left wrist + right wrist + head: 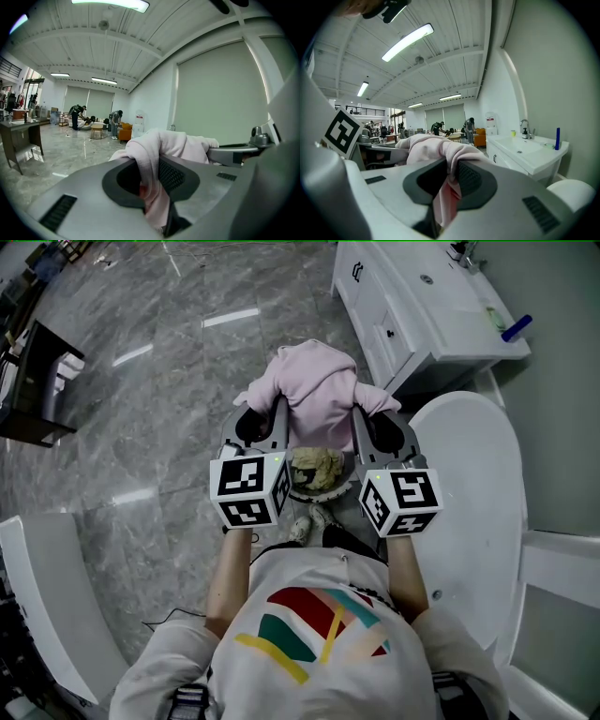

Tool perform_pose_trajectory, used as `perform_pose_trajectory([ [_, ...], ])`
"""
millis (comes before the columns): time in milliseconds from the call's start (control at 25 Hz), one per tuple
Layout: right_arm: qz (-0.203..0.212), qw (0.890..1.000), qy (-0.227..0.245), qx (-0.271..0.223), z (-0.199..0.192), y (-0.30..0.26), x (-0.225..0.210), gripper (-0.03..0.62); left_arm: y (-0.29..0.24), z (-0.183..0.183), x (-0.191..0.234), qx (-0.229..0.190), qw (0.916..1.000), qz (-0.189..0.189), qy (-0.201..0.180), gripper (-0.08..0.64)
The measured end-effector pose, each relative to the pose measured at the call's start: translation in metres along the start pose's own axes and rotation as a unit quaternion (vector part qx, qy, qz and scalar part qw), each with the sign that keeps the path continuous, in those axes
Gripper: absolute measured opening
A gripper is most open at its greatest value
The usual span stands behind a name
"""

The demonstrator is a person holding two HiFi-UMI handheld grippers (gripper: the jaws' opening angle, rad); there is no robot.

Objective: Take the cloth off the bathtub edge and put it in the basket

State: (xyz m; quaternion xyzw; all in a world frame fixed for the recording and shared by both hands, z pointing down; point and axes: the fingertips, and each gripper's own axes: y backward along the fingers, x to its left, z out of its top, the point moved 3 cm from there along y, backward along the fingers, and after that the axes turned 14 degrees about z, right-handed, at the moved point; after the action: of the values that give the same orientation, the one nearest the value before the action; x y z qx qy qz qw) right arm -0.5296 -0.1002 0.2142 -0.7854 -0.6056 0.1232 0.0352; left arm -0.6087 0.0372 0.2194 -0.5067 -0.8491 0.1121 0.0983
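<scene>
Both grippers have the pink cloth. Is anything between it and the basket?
Nothing visible is in the way. The pink cloth hangs free, and the basket below it is open on top, with a crumpled beige cloth already inside.

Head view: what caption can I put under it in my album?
A soft pink cloth gripped by the left gripper and right gripper, above the grey stone floor beside the white bathtub.

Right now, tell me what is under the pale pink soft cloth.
A round dark-rimmed container holding a crumpled beige bundle; the pink cloth covers its far side.
</scene>
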Motion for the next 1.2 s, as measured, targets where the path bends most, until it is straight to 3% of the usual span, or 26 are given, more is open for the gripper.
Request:
perform_pose_trajectory([
  [560, -0.002, 0.998, -0.012, 0.062, -0.046, -0.005, -0.016, 0.064, -0.012, -0.043, -0.007, 0.055, 0.9981, 0.008, -0.025, 0.089],
  [1200, -0.020, 0.983, -0.052, 0.176, -0.146, -0.006, -0.026, 0.064, -0.022, -0.140, -0.013, 0.174, 0.9832, 0.006, -0.057, 0.089],
])
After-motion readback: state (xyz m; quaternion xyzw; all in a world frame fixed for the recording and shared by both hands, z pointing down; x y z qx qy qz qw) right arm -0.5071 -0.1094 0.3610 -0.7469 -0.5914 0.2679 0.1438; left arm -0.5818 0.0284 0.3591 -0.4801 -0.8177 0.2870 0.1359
